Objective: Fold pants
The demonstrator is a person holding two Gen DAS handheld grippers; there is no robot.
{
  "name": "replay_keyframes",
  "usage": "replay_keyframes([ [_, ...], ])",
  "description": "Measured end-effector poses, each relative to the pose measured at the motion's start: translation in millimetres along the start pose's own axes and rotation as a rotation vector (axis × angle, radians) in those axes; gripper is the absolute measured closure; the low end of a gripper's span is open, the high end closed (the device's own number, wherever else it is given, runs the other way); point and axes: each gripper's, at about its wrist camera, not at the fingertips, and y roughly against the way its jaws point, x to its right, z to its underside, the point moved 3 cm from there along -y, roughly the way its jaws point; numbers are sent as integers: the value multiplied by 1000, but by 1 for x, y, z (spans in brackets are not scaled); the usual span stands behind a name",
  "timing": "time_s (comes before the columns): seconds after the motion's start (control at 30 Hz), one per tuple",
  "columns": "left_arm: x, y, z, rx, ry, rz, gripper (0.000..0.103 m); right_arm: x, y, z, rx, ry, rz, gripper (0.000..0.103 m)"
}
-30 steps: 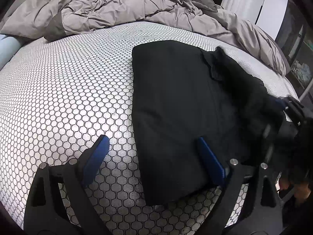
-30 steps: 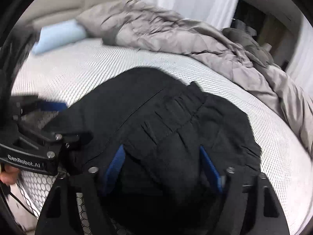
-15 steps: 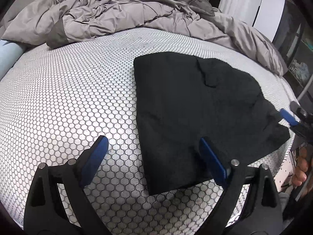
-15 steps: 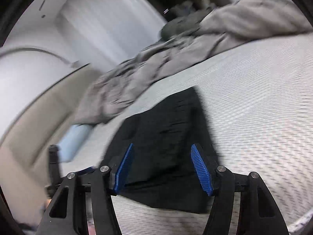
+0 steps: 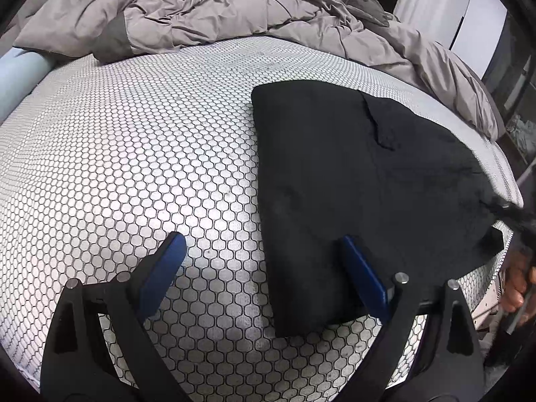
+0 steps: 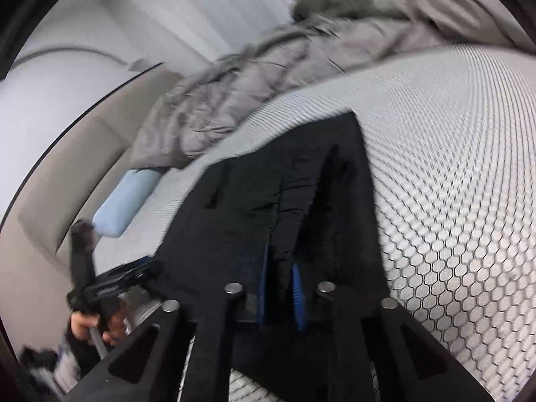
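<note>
The black pants (image 5: pixel 361 181) lie folded into a rough rectangle on the honeycomb-patterned mattress (image 5: pixel 134 167), right of centre in the left wrist view. My left gripper (image 5: pixel 264 268) is open and empty, low over the near edge, its right finger over the pants' near left corner. In the right wrist view my right gripper (image 6: pixel 279 288) is shut on a pinched fold of the pants (image 6: pixel 268 201) at their near edge. The left gripper (image 6: pixel 110 281) and a hand show blurred at lower left there.
A rumpled grey duvet (image 5: pixel 217 10) is piled along the far side of the bed. A light blue pillow (image 5: pixel 16 77) lies at the far left, also seen in the right wrist view (image 6: pixel 124 201). The mattress edge drops off at right (image 5: pixel 506 181).
My right gripper went from open above the pants to shut on a fold at their edge. The left gripper stayed open and drew back slightly; the pants now lie flatter.
</note>
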Motion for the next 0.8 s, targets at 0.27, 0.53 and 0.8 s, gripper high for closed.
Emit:
replay_keyframes([
  [0.27, 8, 10, -4, 19, -24, -42, 11, 26, 3, 18, -51, -10, 181, 90],
  [0.53, 47, 46, 0, 135, -155, -6, 10, -6, 42, 11, 102, 82, 303, 64],
  [0.8, 110, 2, 3, 0, -401, 127, 12, -87, -30, 18, -40, 315, 242, 52],
])
